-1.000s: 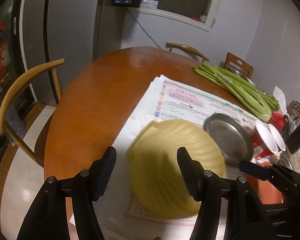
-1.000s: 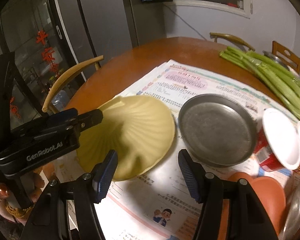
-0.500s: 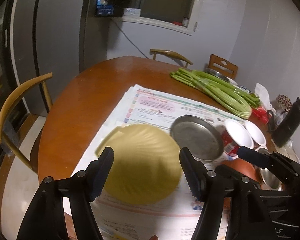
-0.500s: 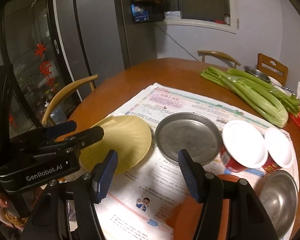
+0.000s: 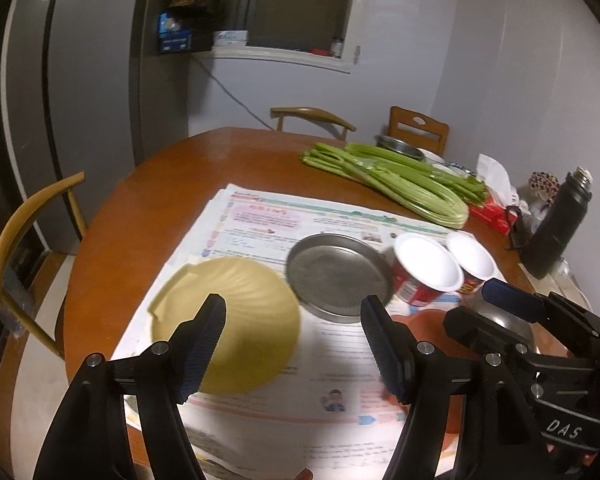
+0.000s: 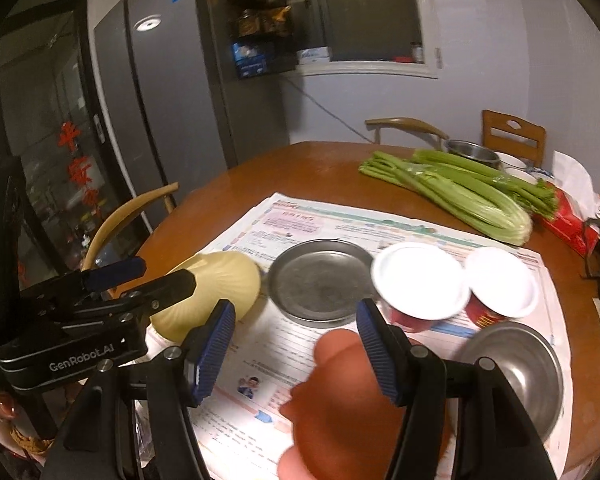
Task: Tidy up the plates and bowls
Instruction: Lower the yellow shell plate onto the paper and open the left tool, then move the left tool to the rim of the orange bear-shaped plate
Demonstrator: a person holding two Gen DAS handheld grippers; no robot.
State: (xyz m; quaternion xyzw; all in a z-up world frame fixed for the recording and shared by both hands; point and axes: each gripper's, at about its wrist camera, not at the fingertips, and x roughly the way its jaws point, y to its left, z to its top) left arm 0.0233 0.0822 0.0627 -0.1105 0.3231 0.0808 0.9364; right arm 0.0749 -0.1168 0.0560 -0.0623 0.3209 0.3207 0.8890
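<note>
A yellow ribbed plate (image 5: 236,316) lies upside down on newspaper (image 5: 332,364), also seen in the right wrist view (image 6: 216,288). A flat metal plate (image 5: 338,276) (image 6: 320,276) lies right of it. Two red cups with white lids (image 5: 428,266) (image 6: 420,280) stand further right. A steel bowl (image 6: 520,372) and an orange dish (image 6: 340,400) sit at the near right. My left gripper (image 5: 294,344) is open and empty, raised above the yellow plate's near edge. My right gripper (image 6: 296,348) is open and empty above the orange dish.
The round wooden table (image 5: 168,184) holds celery (image 5: 396,180), a black flask (image 5: 556,224), a red packet (image 5: 492,212) and a metal pot (image 6: 470,152). Chairs (image 5: 24,216) stand around it. A grey fridge (image 6: 168,92) stands at the back left.
Both grippers have pulled back and risen away from the table. The yellow plate, tilted up a second ago, now lies on the newspaper. More of the table shows.
</note>
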